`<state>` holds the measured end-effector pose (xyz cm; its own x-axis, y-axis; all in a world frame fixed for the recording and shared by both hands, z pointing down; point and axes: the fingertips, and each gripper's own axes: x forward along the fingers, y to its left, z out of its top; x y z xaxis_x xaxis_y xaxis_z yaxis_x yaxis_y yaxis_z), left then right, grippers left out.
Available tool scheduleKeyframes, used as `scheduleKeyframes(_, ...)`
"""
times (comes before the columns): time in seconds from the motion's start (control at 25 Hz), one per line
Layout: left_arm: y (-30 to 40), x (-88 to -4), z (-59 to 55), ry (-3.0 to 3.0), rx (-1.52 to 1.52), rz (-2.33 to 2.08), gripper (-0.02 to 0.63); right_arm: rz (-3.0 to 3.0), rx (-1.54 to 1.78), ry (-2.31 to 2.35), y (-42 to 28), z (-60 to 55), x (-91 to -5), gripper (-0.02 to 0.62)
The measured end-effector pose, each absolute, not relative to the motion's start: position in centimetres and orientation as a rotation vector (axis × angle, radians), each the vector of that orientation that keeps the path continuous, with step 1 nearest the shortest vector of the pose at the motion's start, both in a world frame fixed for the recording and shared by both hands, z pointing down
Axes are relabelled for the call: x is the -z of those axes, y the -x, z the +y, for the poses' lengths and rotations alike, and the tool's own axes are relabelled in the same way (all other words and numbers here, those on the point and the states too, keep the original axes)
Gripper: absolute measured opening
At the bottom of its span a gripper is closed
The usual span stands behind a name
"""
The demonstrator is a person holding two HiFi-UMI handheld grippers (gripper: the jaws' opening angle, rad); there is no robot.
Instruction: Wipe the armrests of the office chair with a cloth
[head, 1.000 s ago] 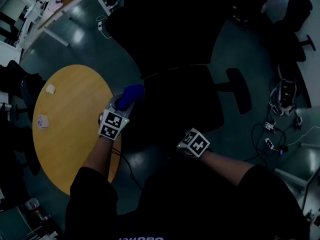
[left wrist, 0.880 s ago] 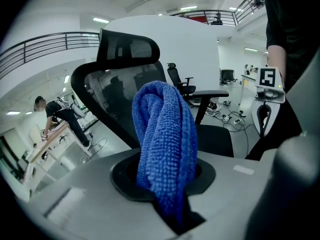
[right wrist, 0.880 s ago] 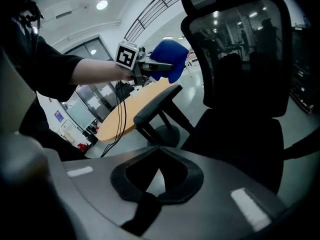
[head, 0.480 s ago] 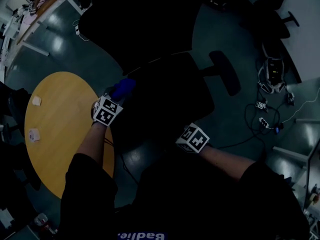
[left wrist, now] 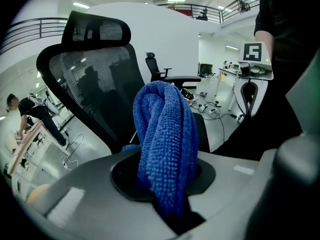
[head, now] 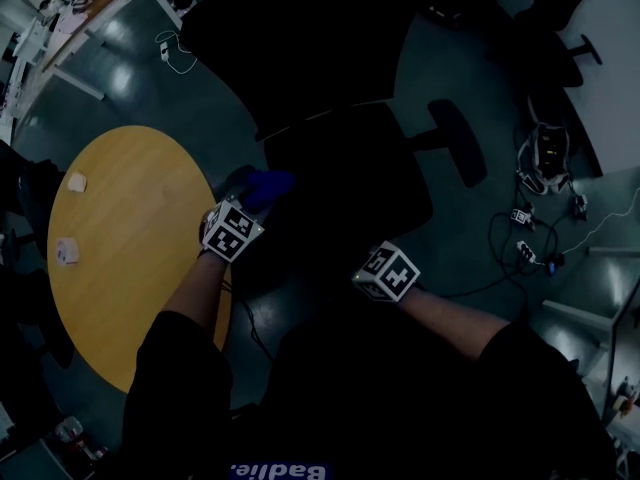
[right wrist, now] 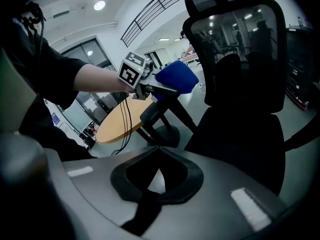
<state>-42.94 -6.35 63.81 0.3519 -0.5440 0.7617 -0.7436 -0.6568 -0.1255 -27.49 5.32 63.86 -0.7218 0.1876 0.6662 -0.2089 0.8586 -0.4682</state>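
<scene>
Blue towelling is what my left tongs are clenched on: the cloth is bunched in the jaws and stands up past their tips in a thick fold. My right tongs are closed with nothing between them, and I hold them low by the front of the seat.

From the right gripper view, the near armrest sits directly under the cloth, at 6 o'clock from it and close. I cannot tell if the two touch. Its pad seems to run about 6 to 12 o'clock on the head view, so I judge the wipe should go along that line. My left hand is plainly the nearer one.

The far armrest lies at about 1 o'clock from my right tongs, well apart, with its long axis from 11 to 5 o'clock.

Counted: one cloth, one office chair under my hands, two armrests and two tongs. At 9 o'clock is one round wooden table bearing two small pale objects.
</scene>
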Motion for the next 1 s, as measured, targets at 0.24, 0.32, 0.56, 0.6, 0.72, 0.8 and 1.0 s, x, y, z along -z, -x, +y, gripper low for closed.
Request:
scheduleKeyframes(0.24, 39.8, -63.6, -1.6, -2.419, -1.180, -1.043, 0.109, -2.301, -0.697, -0.055, 27.5, 5.2, -63.1, 0.005)
scheduleKeyframes(0.32, 38.8, -63.4, -0.1, -2.430, -1.166, -1.026, 0.109, -2.311, -0.701, -0.074, 27.3, 5.0, -62.5, 0.005)
scheduleKeyframes(0.56, 36.3, -63.4, 3.4, -2.428, -1.124, -1.012, 0.109, -2.354, -0.716, -0.124, 25.9, 4.1, -61.4, 0.005)
scheduleKeyframes(0.6, 36.0, -63.5, 3.7, -2.426, -1.115, -1.016, 0.109, -2.359, -0.713, -0.131, 25.7, 3.8, -61.2, 0.005)
scheduleKeyframes(0.72, 35.2, -63.4, 4.8, -2.414, -1.069, -1.024, 0.109, -2.363, -0.709, -0.146, 24.9, 3.3, -60.7, 0.005)
scheduleKeyframes(0.8, 34.9, -63.2, 5.5, -2.387, -1.036, -1.043, 0.109, -2.371, -0.714, -0.152, 24.4, 3.0, -60.3, 0.005)
scheduleKeyframes(1.0, 34.5, -61.9, 5.1, -2.310, -0.914, -1.173, 0.109, -2.409, -0.728, -0.168, 22.3, 1.3, -59.3, 0.005)
